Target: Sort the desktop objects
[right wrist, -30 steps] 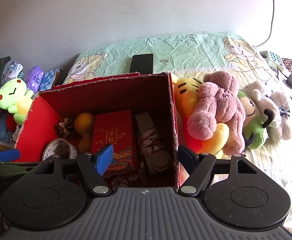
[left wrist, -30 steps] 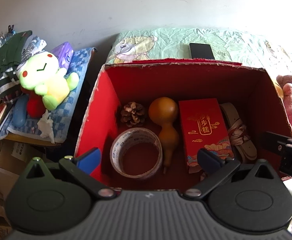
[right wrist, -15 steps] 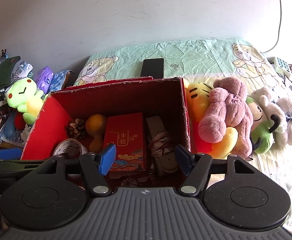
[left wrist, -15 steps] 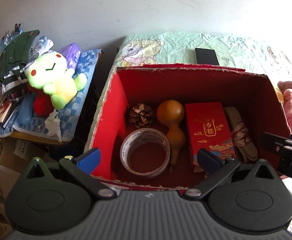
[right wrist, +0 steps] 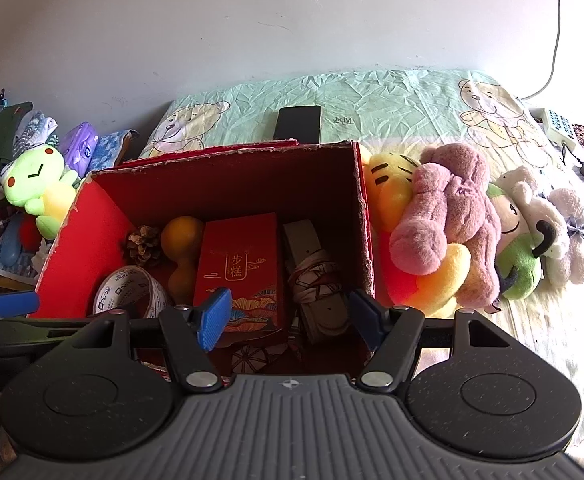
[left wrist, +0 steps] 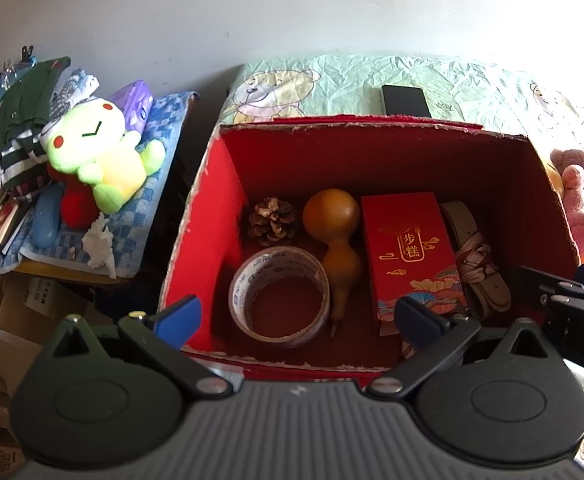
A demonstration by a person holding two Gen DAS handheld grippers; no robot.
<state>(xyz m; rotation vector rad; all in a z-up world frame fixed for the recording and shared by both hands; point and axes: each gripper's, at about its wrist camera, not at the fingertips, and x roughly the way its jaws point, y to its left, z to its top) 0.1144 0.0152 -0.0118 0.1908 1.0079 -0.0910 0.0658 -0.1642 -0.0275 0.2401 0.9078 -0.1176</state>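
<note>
The red box (left wrist: 211, 216) is sitting in the centre of both views on the bed (right wrist: 392, 96), and it is already holding a row of things: a pine cone (left wrist: 272, 221) at the upper left of its floor, a tape roll (left wrist: 279, 303) below that, a gourd (left wrist: 334, 240) lying lengthwise beside them, a red gift packet (left wrist: 408, 248) to the right of the gourd, and a rolled belt (left wrist: 478, 264) against the right wall. Judging from this, a good share of the sorting is looking done, since these items are lying neatly side by side inside.

The left gripper (left wrist: 296, 314) is hovering over the near edge of the box with its jaws spread wide and nothing between them. The right gripper (right wrist: 289, 316) is hanging over the box's lower right corner, its jaws likewise apart and empty.

Outside the box, things are still waiting: a pile of plush toys (right wrist: 444, 224) is leaning against the box's right wall, a phone (right wrist: 298, 122) is lying on the bed behind it, and a green plush frog (left wrist: 99, 152) is resting on a cluttered side shelf (left wrist: 143, 240) at the left of the frame. Whether any of these belongs in the box cannot be told.
</note>
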